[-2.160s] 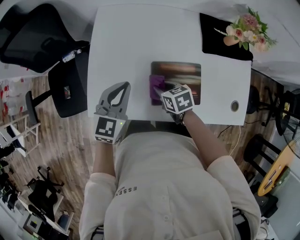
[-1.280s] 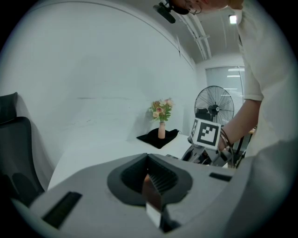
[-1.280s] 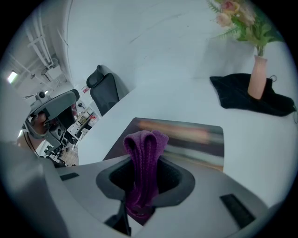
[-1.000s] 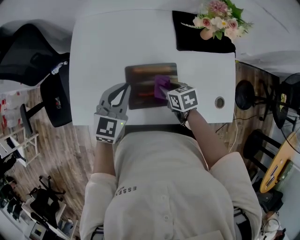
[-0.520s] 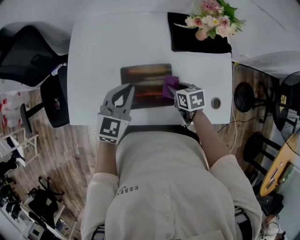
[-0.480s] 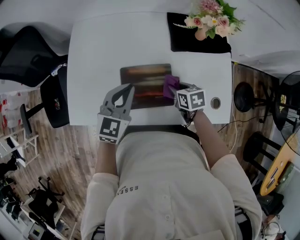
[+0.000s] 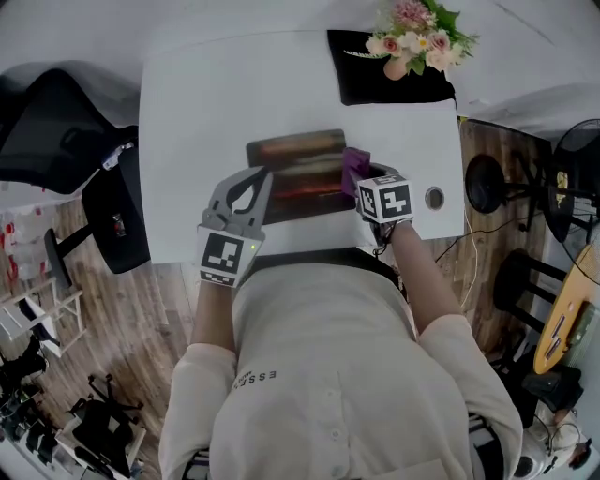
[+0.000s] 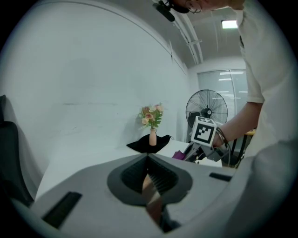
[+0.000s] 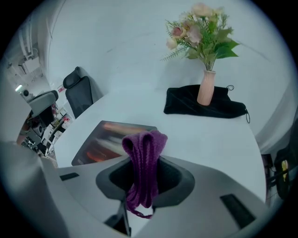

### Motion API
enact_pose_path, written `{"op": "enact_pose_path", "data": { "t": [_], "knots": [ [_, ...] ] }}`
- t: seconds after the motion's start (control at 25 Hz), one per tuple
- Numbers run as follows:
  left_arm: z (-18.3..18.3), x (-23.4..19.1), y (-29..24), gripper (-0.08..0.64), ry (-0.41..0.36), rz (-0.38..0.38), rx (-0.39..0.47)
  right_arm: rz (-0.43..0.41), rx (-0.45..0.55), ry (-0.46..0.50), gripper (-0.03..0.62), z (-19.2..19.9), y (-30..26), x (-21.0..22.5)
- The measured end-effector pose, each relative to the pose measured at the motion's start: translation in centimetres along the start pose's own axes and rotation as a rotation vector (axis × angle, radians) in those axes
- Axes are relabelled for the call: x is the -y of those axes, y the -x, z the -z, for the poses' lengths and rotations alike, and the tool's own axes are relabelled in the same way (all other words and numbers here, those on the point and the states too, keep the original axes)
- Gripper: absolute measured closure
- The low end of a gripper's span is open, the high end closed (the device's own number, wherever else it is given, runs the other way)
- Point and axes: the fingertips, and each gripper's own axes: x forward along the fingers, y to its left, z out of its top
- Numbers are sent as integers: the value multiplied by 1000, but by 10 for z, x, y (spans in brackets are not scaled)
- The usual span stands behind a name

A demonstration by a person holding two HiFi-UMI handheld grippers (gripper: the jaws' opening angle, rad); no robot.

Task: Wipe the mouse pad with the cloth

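Observation:
The dark mouse pad [image 7: 295, 175] with reddish streaks lies on the white table [image 7: 216, 94]. My right gripper [image 7: 364, 180] is shut on a purple cloth [image 7: 353, 165], which hangs over the pad's right edge. In the right gripper view the cloth [image 9: 143, 148] sticks up folded between the jaws, with the mouse pad [image 9: 104, 139] to the left beyond it. My left gripper [image 7: 254, 178] is shut and holds nothing; its tips lie over the pad's near left part. The left gripper view shows its tips [image 8: 148, 157] meeting, and the right gripper's marker cube [image 8: 204, 131] beyond.
A vase of flowers [image 7: 410, 28] stands on a black cloth [image 7: 375, 82] at the table's far right. A round cable hole [image 7: 433, 198] sits right of the pad. An office chair [image 7: 66, 131] stands left of the table, a fan [image 7: 577, 155] to the right.
My right gripper has carried the purple cloth across the pad from its left edge to its right edge. The left gripper has stayed at the pad's near left.

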Motion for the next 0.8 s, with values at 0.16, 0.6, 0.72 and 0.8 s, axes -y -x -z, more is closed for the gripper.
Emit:
{"op": "enact_pose_path", "data": {
  "t": [0.16, 0.6, 0.72, 0.8],
  "knots": [
    [0, -19, 17, 558, -2, 2, 7, -48, 48, 15, 479, -15, 8, -43],
    [35, -41, 71, 560, 25, -24, -31, -271, -6, 54, 479, 2, -11, -176],
    [43, -47, 84, 560, 34, -40, -42, -324, -43, 92, 479, 10, -19, -206],
    [48, -50, 91, 560, 42, -50, -49, -360, -68, 120, 479, 15, -24, -221]
  ]
}}
